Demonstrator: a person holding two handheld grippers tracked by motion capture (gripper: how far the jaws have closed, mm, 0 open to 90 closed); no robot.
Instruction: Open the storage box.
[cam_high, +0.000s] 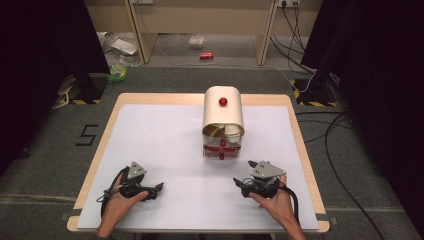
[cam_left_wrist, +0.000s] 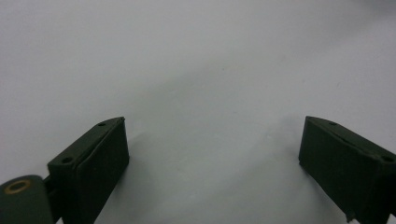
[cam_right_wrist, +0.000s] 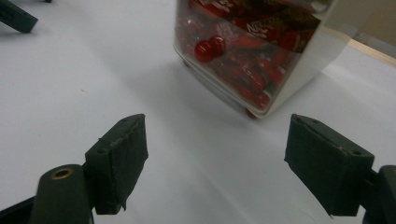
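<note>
Standing beyond and between both empty, wide-open tongs, left (cam_high: 159, 187) and right (cam_high: 235, 182), is the container (cam_high: 223, 121).

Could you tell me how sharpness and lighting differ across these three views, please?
High view: evenly lit white mat, dark curtained sides. Left gripper view: soft grey vignetting over the bare surface. Right gripper view: the clear drawer box of red packets looks blurred and tilted.
</note>
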